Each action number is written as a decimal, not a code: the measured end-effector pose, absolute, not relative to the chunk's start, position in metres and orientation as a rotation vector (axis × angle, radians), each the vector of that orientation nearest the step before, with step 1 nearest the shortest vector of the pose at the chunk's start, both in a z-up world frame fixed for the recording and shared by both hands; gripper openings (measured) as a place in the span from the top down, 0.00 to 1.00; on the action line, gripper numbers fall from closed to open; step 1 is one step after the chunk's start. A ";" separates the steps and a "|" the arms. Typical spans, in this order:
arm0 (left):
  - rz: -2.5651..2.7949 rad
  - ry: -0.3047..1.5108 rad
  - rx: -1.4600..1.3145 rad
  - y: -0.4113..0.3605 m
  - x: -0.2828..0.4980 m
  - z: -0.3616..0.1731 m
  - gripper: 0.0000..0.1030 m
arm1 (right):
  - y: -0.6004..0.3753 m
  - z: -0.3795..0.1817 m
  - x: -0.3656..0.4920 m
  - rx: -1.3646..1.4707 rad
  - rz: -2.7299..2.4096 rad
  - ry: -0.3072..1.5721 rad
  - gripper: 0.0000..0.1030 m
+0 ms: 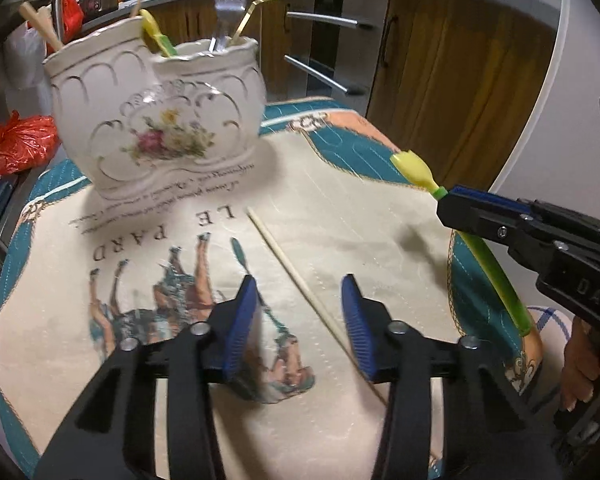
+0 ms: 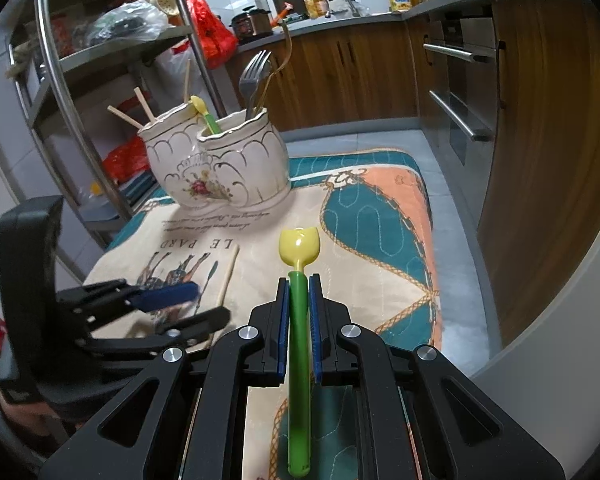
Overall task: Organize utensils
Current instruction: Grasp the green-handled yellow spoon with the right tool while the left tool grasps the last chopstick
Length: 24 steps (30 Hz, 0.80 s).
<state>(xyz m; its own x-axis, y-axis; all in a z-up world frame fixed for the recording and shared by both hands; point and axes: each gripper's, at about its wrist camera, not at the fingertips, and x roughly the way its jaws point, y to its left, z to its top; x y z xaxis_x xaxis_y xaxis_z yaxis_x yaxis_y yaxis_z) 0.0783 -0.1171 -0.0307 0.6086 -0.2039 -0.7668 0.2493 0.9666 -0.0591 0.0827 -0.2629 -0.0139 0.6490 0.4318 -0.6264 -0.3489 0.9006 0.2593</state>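
My right tongs (image 2: 299, 280) squeeze the green spoon (image 2: 299, 344), my left tongs (image 1: 300, 300) are open, and the spoon might slip.

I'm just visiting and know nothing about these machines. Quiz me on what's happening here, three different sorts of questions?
1. True or false: the right gripper is shut on the tulip spoon.
2. What lies on the mat between the left gripper's open jaws?
3. In the ceramic holder, the fork stands in which compartment: A left, B right?

Key: 1 true; 2 a single chopstick; 3 B.
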 end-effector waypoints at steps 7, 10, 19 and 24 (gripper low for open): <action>-0.247 0.881 0.108 -0.120 0.081 -0.030 0.89 | -0.261 -0.014 0.078 0.117 0.458 0.734 0.90; -0.252 0.885 0.107 -0.116 0.081 -0.029 0.92 | -0.261 -0.014 0.078 0.113 0.462 0.731 0.90; -0.273 0.863 0.123 -0.112 0.077 -0.023 0.95 | -0.259 -0.007 0.072 0.107 0.473 0.702 0.90; -0.312 0.813 0.109 -0.101 0.069 -0.014 0.95 | -0.258 -0.001 0.068 0.109 0.479 0.662 0.90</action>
<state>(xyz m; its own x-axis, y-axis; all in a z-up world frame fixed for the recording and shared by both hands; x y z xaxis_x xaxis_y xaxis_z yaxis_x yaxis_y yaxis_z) 0.0692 -0.1006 -0.0140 0.6443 -0.2320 -0.7287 0.3151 0.9488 -0.0235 0.0682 -0.2585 -0.0006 0.6845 0.4605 -0.5651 -0.3926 0.8861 0.2465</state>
